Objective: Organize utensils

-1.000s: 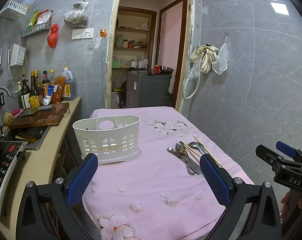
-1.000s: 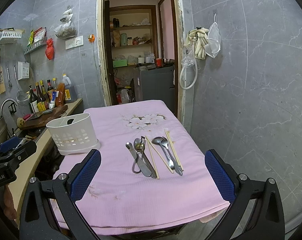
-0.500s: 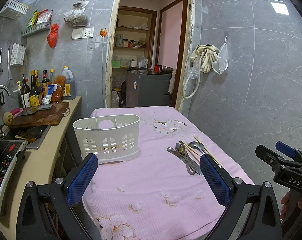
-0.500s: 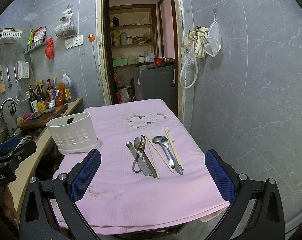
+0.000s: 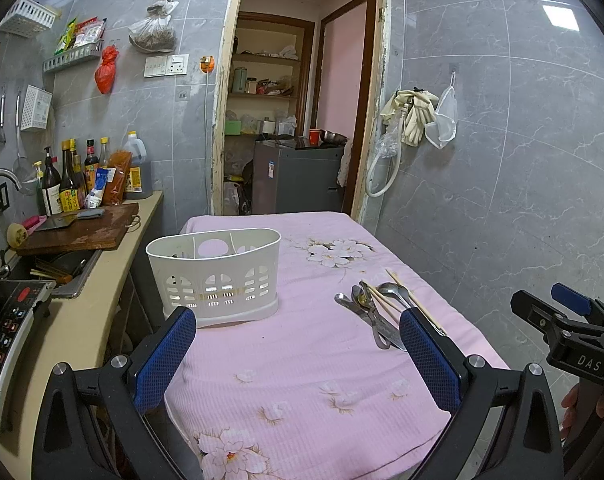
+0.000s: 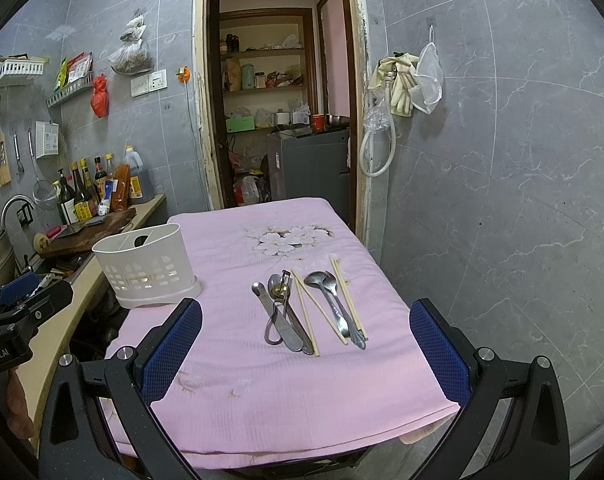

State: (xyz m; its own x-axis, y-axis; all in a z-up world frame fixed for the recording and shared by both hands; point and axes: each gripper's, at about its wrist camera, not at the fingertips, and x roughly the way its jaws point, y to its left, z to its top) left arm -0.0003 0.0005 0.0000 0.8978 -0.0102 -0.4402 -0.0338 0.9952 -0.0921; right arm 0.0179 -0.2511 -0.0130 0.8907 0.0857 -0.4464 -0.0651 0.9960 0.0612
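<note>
Spoons, chopsticks, seemingly tongs lie bunched; both grippers gape wide, empty.

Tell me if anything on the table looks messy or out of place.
The utensils lie loose on the pink tablecloth, chopsticks crossing the spoons, none visibly in the white caddy. Nothing looks spilled or damaged.

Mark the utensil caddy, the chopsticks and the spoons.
white utensil caddy [image 5: 217, 280], left wrist view, front perforated wall.
chopsticks [image 6: 308, 312], right wrist view, mid-shaft.
spoons [image 6: 316, 279], right wrist view, bowl.

Left fingers hide utensil handles; holder contents unclear.
</note>
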